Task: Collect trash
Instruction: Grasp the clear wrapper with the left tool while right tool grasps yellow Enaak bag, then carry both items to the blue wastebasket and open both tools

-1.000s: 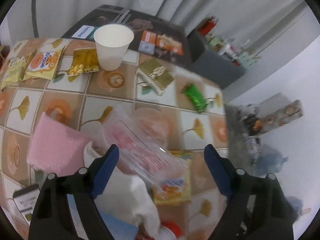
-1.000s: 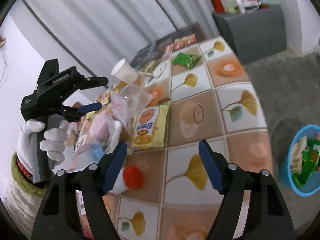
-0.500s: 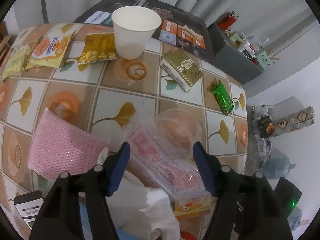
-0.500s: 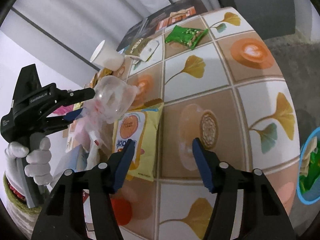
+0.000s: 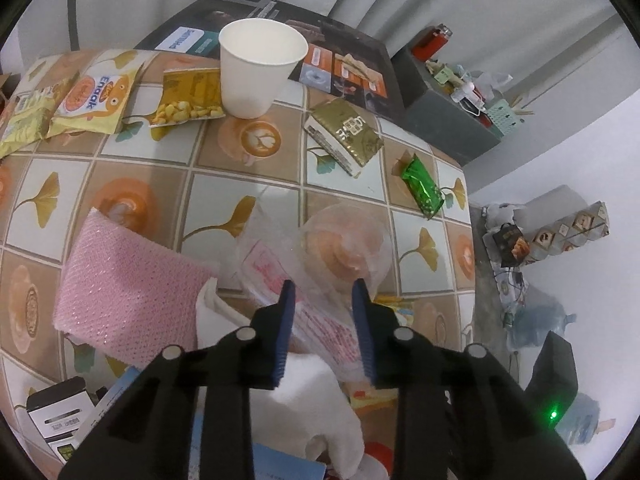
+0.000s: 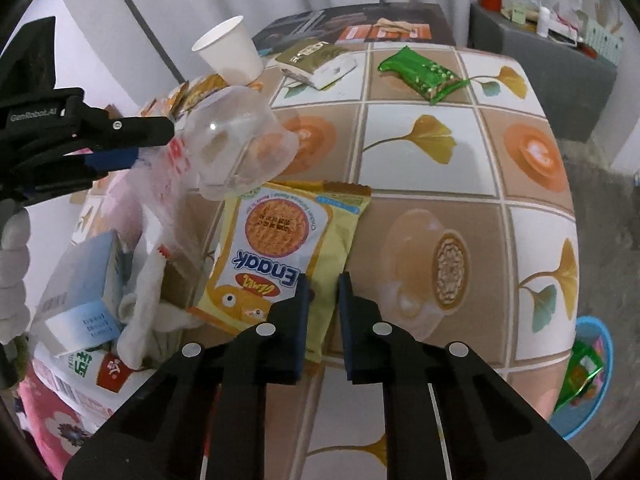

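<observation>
Below, the blue bin (image 6: 596, 392) holds green wrappers (image 6: 582, 372).

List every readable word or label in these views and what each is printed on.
"Enaak": yellow snack packet, upside down.
"Enaak": second snack packet.
"PHILIPS": dark box.
"GenRobot.AI": left gripper body.
Pink print on the clear plastic bag, gold carton characters, blue box text: unreadable.

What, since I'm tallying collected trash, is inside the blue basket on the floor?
Inside the blue basket lies a shiny green wrapper among other colourful scraps. The table edge and picture rim hide the rest.
</observation>
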`<state>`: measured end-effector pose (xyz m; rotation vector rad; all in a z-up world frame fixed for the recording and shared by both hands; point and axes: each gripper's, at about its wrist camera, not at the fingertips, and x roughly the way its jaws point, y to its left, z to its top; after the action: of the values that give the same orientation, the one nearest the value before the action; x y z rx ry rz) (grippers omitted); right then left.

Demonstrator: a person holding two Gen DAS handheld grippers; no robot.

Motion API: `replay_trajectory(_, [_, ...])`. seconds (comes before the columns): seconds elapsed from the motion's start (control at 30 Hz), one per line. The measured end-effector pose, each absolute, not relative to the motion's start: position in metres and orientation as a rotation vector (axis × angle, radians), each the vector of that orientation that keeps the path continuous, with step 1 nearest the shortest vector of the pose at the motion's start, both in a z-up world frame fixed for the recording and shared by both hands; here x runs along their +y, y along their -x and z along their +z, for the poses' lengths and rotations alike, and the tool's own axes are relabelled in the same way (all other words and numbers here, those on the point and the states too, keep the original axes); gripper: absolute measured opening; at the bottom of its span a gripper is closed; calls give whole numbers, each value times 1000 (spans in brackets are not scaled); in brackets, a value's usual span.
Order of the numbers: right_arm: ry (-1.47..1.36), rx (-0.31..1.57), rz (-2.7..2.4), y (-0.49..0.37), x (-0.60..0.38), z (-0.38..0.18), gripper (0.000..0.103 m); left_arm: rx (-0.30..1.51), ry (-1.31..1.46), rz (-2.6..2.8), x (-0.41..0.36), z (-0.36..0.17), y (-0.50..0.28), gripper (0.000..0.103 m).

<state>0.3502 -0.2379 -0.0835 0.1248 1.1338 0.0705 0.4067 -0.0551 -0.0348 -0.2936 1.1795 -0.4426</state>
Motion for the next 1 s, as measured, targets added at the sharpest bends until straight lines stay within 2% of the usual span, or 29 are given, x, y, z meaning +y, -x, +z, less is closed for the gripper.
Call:
replay_trajectory(0.07, [-124, 1131, 68, -348, -238, -84, 9, 1174, 300, -451, -52, -34, -403, 21])
replay_trajectory(0.2, [-181, 1128, 78, -345, -243, -84, 7, 1157, 314, -461, -43, -31, -397, 19])
replay_trajectory(0.57, [-248, 1105, 62, -328, -258, -69, 5, 1092, 387, -480, -13, -16, -382, 4])
replay_trajectory(1.0, [-300, 1057, 65, -288, -269, -44, 4, 972, 489, -549, 15, 15, -354, 3])
